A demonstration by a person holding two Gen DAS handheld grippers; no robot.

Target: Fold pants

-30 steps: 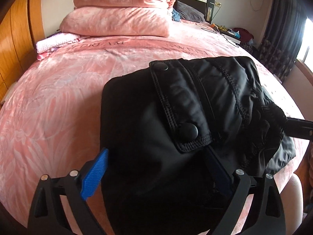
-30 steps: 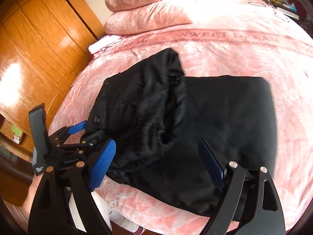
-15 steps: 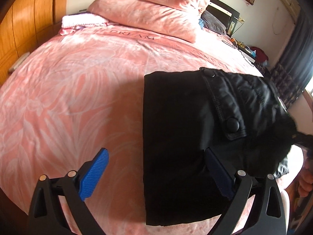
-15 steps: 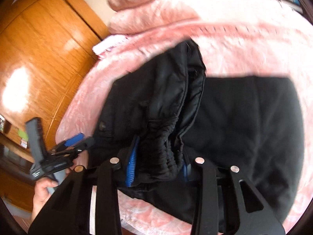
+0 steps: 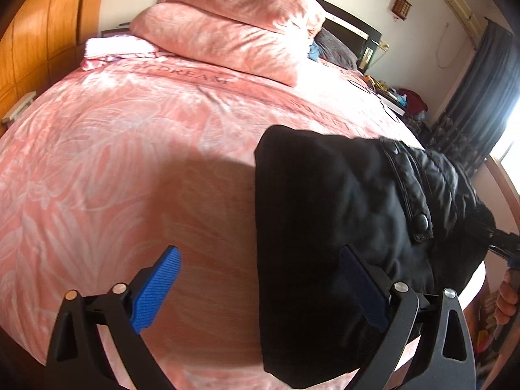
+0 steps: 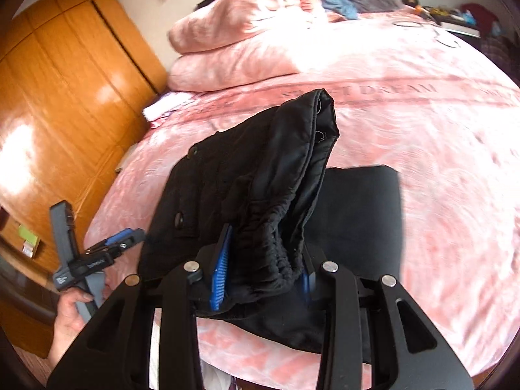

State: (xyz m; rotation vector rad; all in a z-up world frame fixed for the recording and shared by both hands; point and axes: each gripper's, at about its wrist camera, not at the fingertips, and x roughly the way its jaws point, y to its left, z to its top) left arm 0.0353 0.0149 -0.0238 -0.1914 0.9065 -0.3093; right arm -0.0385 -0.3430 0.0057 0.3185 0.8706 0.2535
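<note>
1. Because the right claw [image 6: 260, 273] is clenched on the gathered elastic waistband [image 6: 276, 247] of the black pants [image 6: 247, 188], lifting that end clear of the pink bedspread [image 6: 438, 162], the fold looks to be in mid-course rather than finished.
2. Beside it, the left claw [image 5: 256, 287] stands released, its blue pads [image 5: 156, 289] wide apart and holding nothing; one pad hovers over bare bedspread, the other just over the near edge of the pants.
3. Under the raised waistband, a flat, squared layer of the pants [image 6: 364, 214] already lies on the bed, so at least one fold seems done.
4. What is left, by my judgement: carrying the waistband end over that flat layer, laying it down, and smoothing the snap-button pocket flap [image 5: 409, 195], which sits rumpled.
5. Farther off, stacked pink pillows [image 5: 234, 29] rest at the head of the bed, well apart from the pants.
</note>
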